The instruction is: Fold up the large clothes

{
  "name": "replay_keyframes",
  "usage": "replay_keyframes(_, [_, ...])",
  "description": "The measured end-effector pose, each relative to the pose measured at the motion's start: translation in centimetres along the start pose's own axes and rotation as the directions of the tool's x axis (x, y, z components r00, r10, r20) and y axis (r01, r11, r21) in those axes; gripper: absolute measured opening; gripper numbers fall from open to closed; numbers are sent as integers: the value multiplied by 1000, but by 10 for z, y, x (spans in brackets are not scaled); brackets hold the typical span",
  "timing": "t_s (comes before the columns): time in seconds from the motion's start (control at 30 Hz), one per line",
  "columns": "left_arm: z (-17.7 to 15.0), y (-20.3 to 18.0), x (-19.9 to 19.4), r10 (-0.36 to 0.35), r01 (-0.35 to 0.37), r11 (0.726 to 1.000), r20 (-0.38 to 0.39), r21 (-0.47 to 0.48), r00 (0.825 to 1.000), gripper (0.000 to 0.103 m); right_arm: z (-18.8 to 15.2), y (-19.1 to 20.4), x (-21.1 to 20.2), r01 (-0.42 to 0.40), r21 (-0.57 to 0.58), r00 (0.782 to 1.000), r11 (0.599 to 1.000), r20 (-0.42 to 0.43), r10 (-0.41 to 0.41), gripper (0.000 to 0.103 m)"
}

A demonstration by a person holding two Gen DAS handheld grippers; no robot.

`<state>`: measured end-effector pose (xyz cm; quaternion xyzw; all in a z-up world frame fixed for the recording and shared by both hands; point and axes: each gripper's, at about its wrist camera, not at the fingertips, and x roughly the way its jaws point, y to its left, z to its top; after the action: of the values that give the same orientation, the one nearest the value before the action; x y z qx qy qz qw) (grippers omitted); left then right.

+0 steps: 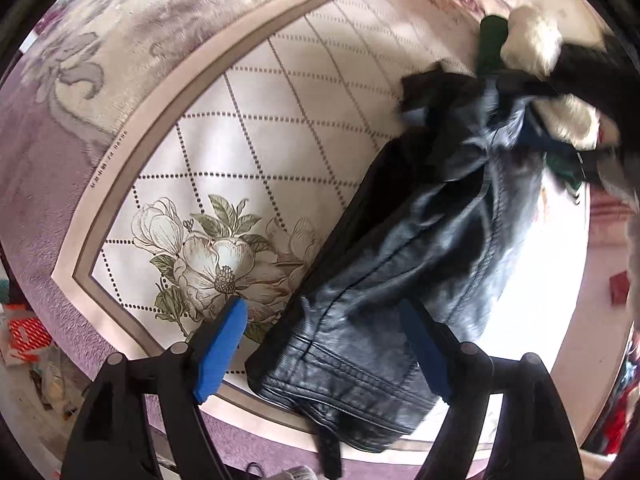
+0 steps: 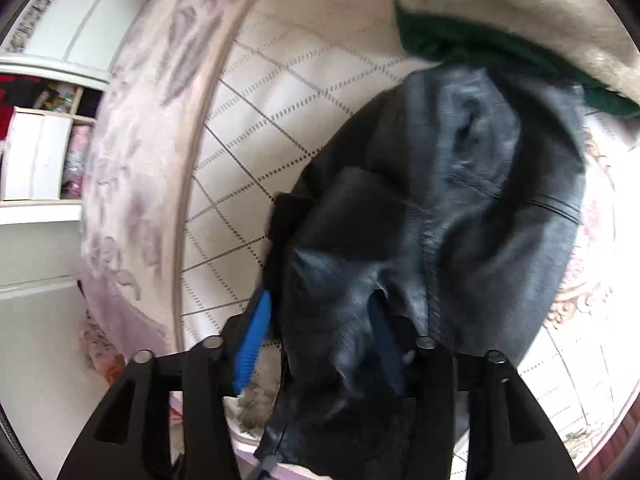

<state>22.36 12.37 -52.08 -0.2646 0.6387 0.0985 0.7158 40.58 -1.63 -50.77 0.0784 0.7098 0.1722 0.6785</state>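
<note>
A black leather jacket lies bunched on a cream rug with a diamond pattern; it also shows in the right wrist view. My left gripper is open, its blue pads on either side of the jacket's ribbed hem. My right gripper is open, with a fold of the jacket lying between its blue pads. The frames are motion-blurred.
The rug has a flower print and a purple floral border. A green and cream fluffy garment lies beyond the jacket, also in the left wrist view. White shelves stand at left. Clutter lies off the rug.
</note>
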Motion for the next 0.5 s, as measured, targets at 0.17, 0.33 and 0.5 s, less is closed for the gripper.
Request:
replay_keyframes(0.17, [2,-17,9,45,-45,999,-11,-2,999,78,-5,-27,-22,-14,20,998,1000,61,13,61])
replay_keyframes(0.33, [8,-22,56,137,-138,990,-72,-13,988,78,24,-19,24,-9,-36,1000,999,11,10,39])
replay_keyframes(0.5, [9,-1,86,176,-183,982,-133,-41,975,78,49,4,101,65,-128,994,990,-77,-75,36])
